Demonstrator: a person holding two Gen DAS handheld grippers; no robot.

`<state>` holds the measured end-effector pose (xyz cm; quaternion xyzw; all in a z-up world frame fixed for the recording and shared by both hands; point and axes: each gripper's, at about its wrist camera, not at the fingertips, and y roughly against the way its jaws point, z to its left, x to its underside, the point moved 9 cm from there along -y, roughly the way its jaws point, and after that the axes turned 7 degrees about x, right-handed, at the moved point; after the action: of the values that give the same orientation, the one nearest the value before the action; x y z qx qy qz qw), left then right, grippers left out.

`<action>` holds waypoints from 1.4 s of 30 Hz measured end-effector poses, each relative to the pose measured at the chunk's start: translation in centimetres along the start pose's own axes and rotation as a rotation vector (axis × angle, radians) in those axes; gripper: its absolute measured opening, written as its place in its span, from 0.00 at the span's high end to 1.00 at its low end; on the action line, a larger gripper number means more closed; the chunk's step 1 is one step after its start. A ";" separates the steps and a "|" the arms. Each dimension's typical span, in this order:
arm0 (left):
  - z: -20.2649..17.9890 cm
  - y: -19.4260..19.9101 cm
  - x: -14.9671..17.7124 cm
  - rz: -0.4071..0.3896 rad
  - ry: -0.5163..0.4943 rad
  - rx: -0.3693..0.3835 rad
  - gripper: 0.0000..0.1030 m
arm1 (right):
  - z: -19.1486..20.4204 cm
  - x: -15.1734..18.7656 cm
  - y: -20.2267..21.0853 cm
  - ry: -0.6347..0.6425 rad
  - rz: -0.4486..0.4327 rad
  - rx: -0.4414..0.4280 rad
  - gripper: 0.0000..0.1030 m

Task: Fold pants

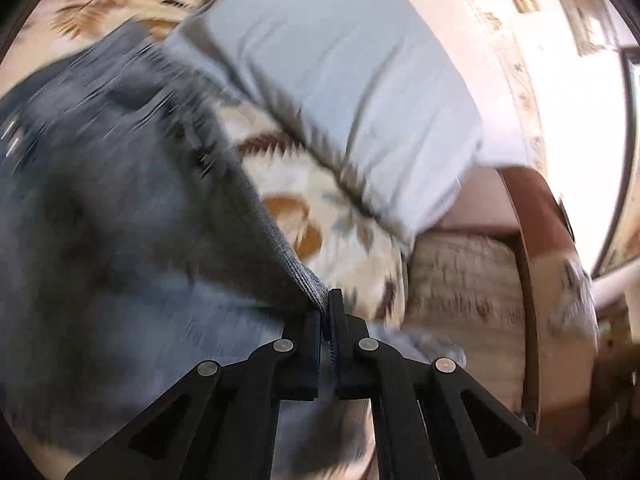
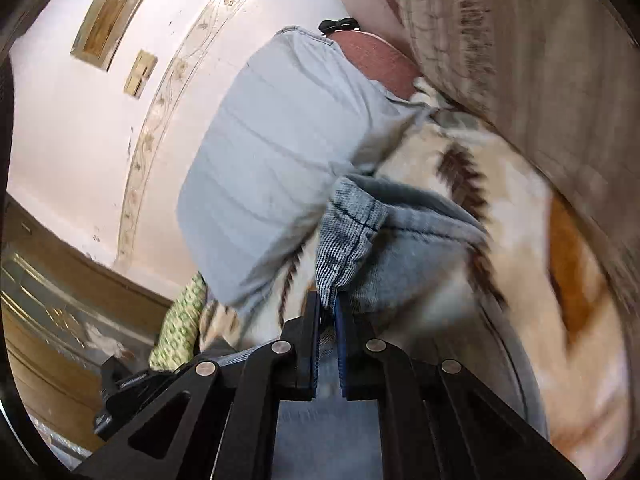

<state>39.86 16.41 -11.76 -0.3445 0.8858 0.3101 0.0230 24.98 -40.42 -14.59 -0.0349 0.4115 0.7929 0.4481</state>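
Gripping a ribbed edge of the pants (image 1: pixel 120 208), the left gripper (image 1: pixel 326 312) has its two black jaws pressed together, with only a thin line of denim between them. One pair of blue jeans shows in this view, spread to the left over a blanket (image 1: pixel 320 200) printed with brown and orange leaves, and much of it is blurred. No brand, label or writing can be read anywhere in either view. One pale blue pillow (image 1: pixel 332 80) lies beyond the jeans on the same blanket, against a pale wall. A brown wooden bed frame (image 1: pixel 532 240) runs along the right side. In the right wrist view, the right gripper (image 2: pixel 327 308) is likewise closed, pinching a folded, stitched hem of the pants (image 2: pixel 352 236), which bunches up just above the jaws and trails off to the right over the blanket (image 2: pixel 520 240). The pillow (image 2: pixel 272 160) sits just behind that hem. On the wall hang two small framed pictures (image 2: pixel 106 24), their contents too blurred to make out.
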 end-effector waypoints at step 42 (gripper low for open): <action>0.2 3.2 28.9 0.143 -0.176 -0.036 0.63 | -5.8 13.2 7.4 0.066 0.018 0.525 0.40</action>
<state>15.82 1.17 -17.56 -0.2523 0.8970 0.3556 0.0722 9.81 -37.26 -19.40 0.0602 0.6179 0.6612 0.4211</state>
